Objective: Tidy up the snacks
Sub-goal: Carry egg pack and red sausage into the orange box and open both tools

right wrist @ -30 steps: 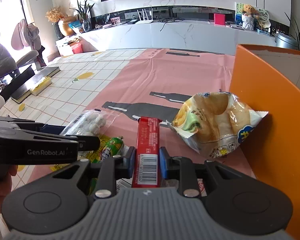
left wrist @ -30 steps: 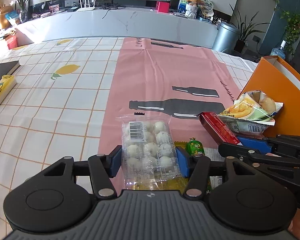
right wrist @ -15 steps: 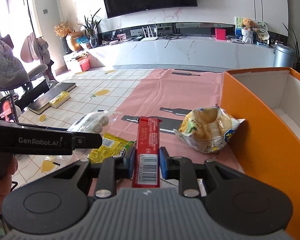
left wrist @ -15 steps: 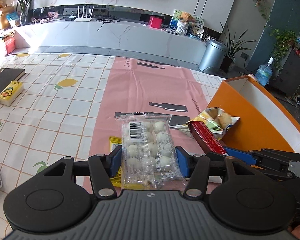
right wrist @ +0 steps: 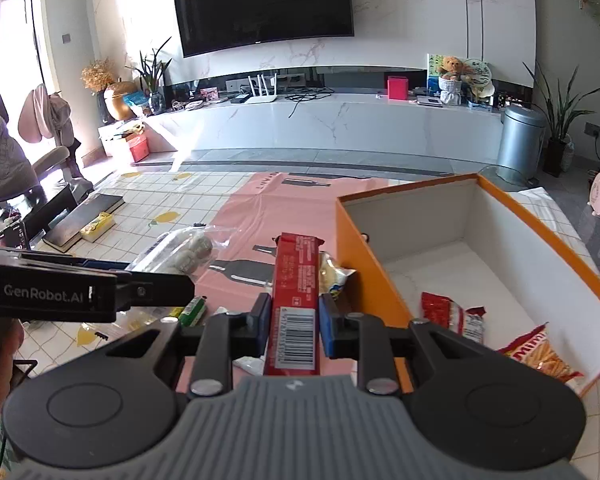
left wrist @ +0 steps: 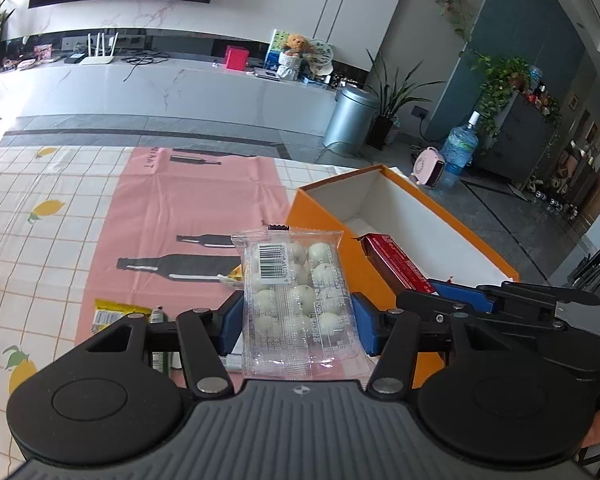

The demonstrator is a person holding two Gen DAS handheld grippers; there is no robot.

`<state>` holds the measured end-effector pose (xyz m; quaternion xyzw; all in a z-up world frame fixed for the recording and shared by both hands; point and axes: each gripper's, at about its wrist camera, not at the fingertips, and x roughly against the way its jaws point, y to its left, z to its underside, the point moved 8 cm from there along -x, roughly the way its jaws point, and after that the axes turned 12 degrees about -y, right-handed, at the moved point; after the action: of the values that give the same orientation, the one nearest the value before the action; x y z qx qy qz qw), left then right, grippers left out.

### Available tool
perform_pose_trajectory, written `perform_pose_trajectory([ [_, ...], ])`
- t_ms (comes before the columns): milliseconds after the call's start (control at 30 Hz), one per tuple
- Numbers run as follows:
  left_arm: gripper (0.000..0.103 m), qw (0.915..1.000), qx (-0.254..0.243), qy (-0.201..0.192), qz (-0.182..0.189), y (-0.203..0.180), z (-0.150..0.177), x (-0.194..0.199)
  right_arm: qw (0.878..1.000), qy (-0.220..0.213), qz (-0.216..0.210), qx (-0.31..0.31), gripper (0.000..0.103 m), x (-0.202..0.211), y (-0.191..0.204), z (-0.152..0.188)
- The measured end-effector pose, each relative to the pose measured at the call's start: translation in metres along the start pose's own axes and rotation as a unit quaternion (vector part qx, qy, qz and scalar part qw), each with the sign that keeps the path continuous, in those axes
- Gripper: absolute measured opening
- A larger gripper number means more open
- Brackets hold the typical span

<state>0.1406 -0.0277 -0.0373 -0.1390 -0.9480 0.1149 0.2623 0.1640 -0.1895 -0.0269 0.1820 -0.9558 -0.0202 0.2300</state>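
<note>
My left gripper [left wrist: 296, 322] is shut on a clear bag of white round sweets [left wrist: 296, 280] and holds it above the table, just left of the orange box [left wrist: 480, 240]. My right gripper [right wrist: 294, 322] is shut on a long red snack bar [right wrist: 296, 280], held up beside the box's left wall [right wrist: 364, 264]. The bar and the right gripper also show in the left wrist view [left wrist: 396, 268]. The left gripper and the sweets bag show at the left of the right wrist view [right wrist: 180, 252]. Inside the box lie a red packet [right wrist: 448, 316] and a chips bag [right wrist: 540, 356].
On the pink and checked tablecloth [left wrist: 160, 208] lie a bread bag [right wrist: 334, 280] against the box, a yellow packet [left wrist: 112, 314] and a green packet [right wrist: 192, 310]. A dark book and a yellow block [right wrist: 96, 226] lie at the far left.
Both grippers have risen and swung right toward the orange box, each carrying its snack. The box's inside now shows.
</note>
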Motion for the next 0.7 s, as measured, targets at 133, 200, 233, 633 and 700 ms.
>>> perform_pose_trajectory([
  [133,0.064,0.9993,-0.024,0.003,0.03,-0.036,-0.012,-0.011,1.0,0.005,0.025,0.002,0.022,0.015,-0.03,-0.008],
  [200,0.064,0.9982,-0.035,0.01,0.048,-0.054,-0.017,-0.021,0.999,0.01,0.036,0.003,0.022,0.021,-0.045,-0.012],
  [233,0.064,0.9975,-0.04,0.014,0.057,-0.063,-0.019,-0.027,0.999,0.013,0.041,0.004,0.022,0.024,-0.054,-0.015],
  [633,0.064,0.9806,-0.131,0.09,0.114,-0.148,-0.012,-0.115,0.988,0.08,0.1,0.081,0.022,0.017,-0.139,-0.022],
  [700,0.064,0.9773,-0.144,0.104,0.115,-0.151,-0.007,-0.129,0.986,0.093,0.101,0.095,0.022,0.01,-0.15,-0.018],
])
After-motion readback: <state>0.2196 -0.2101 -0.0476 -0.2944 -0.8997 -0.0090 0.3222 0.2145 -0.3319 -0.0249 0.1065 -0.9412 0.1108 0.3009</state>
